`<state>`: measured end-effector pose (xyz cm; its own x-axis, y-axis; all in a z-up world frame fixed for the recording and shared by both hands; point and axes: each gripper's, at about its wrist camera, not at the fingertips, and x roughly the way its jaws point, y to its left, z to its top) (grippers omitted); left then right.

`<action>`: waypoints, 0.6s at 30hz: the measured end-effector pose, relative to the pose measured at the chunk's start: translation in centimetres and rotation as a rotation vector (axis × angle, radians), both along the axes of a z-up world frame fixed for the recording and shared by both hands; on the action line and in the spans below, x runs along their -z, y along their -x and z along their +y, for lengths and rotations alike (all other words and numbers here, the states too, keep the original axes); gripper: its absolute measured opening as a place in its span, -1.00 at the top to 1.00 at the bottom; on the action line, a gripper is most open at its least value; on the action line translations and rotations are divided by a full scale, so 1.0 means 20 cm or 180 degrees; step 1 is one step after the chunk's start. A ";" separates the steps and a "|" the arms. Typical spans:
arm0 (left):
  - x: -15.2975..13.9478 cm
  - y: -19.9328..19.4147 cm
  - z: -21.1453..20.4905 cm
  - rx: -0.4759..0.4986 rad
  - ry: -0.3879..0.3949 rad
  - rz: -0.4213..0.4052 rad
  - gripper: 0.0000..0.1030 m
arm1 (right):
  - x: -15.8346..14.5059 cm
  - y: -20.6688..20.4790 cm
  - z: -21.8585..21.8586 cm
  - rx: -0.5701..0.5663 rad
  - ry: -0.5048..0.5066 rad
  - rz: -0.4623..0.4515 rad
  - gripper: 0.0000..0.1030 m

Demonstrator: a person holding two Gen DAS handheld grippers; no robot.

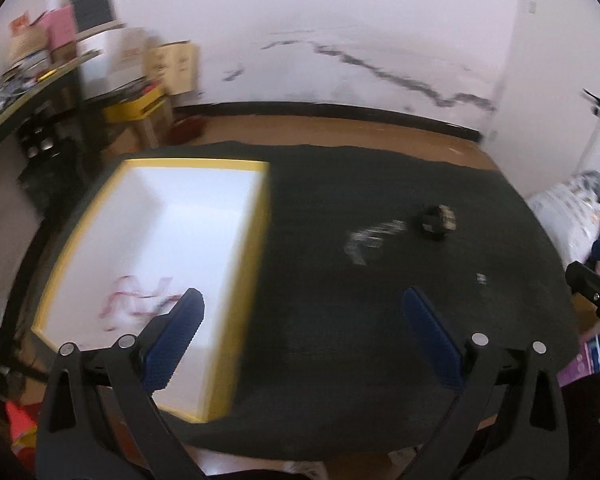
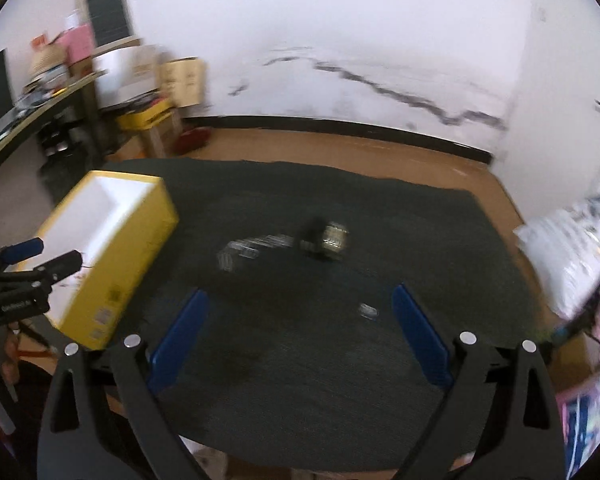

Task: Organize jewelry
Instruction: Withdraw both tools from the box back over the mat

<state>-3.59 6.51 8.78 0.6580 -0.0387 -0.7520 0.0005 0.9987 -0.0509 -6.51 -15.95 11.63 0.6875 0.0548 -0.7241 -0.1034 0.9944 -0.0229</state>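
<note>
A yellow box (image 1: 256, 240) with a white inside sits at the left of a dark mat (image 1: 340, 360). A red string-like necklace (image 1: 136, 300) lies in it. On the mat lie a silver chain (image 1: 374, 236), a dark and gold bracelet (image 1: 438, 220) and a small silver piece (image 1: 481, 279). My left gripper (image 1: 302, 304) is open and empty, its left finger over the box. My right gripper (image 2: 300, 300) is open and empty above the mat, short of the chain (image 2: 252, 248), bracelet (image 2: 326, 238) and small piece (image 2: 369, 311). The box (image 2: 132, 256) is to its left. Both views are blurred.
The mat (image 2: 300, 380) lies on a wooden table (image 2: 380, 148) by a white wall. A cluttered desk and boxes (image 1: 60, 64) stand at the back left. Bags and papers (image 2: 568, 248) lie at the right edge. The left gripper (image 2: 20, 268) shows at the left of the right wrist view.
</note>
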 end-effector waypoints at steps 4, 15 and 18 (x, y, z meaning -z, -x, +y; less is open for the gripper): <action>0.14 -0.05 -0.20 0.0164 -0.0008 0.0065 -0.88 | 0.13 0.05 -0.20 0.0172 -0.0015 0.0031 -0.77; 0.52 -0.35 -0.44 0.0402 -0.0092 0.0090 -0.88 | 0.55 -0.24 -0.37 0.0190 0.0017 0.0241 -0.77; 0.61 -0.47 -0.46 0.0425 -0.0012 0.0073 -0.88 | 0.63 -0.36 -0.38 0.0187 0.0071 0.0209 -0.77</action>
<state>5.72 -2.61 -3.36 0.6299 -0.1219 -0.7671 0.1323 0.9900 -0.0487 0.60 -23.60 -1.06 0.6401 -0.0008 -0.7683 -0.0469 0.9981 -0.0401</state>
